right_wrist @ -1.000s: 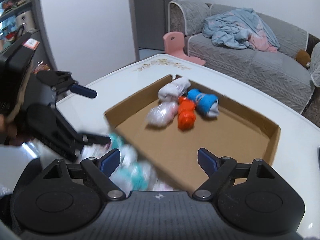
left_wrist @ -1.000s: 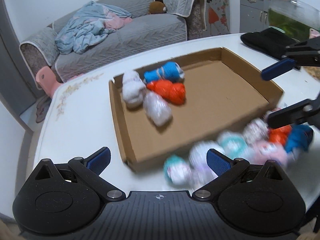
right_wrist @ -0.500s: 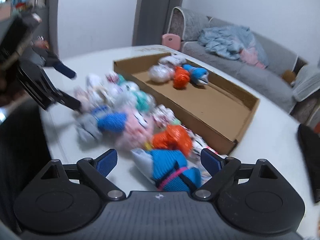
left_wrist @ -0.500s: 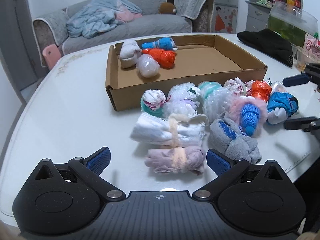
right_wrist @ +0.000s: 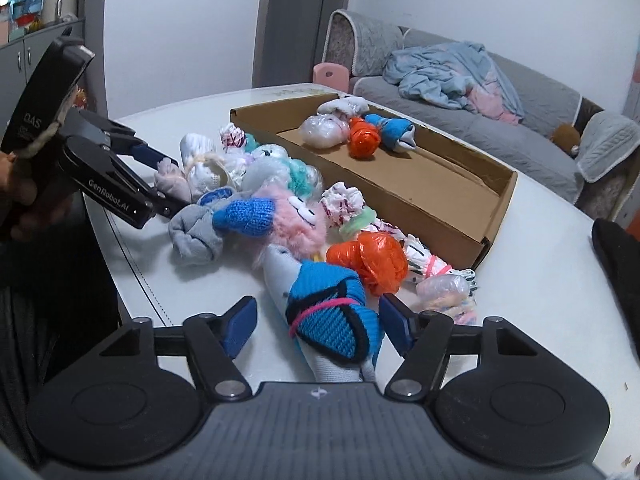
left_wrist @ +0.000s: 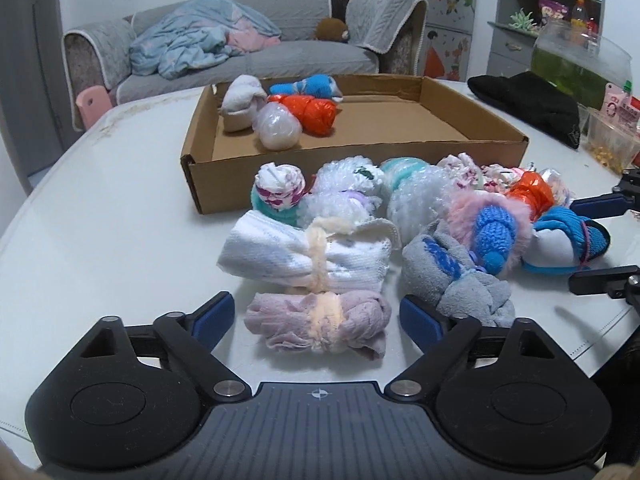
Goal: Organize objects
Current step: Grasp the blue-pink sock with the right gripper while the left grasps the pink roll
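A pile of several rolled sock bundles lies on the white table (left_wrist: pixel 100 208) in front of a shallow cardboard box (left_wrist: pixel 360 154). The box holds white, blue, orange and clear-wrapped bundles at its far left corner. My left gripper (left_wrist: pixel 316 320) straddles a mauve bundle (left_wrist: pixel 320 326); its jaws are closing, with small gaps still showing at both pads. My right gripper (right_wrist: pixel 318 322) is closing around a blue-and-white bundle (right_wrist: pixel 328 316), whose left side is still clear of the pad. In the other wrist view the left gripper (right_wrist: pixel 168 180) and the right gripper (left_wrist: pixel 594 242) sit at opposite ends of the pile.
A black cloth (left_wrist: pixel 532 108), a glass tank of green water (left_wrist: pixel 576 68) and a snack tub (left_wrist: pixel 612 140) stand at the table's right. A grey sofa (left_wrist: pixel 280 60) and a pink chair (left_wrist: pixel 94 102) lie beyond. The table's near edge is close behind both grippers.
Both grippers came down from over the box to the pile in front of it. Each now has a bundle between its jaws, and both pairs of jaws stand narrower than before.
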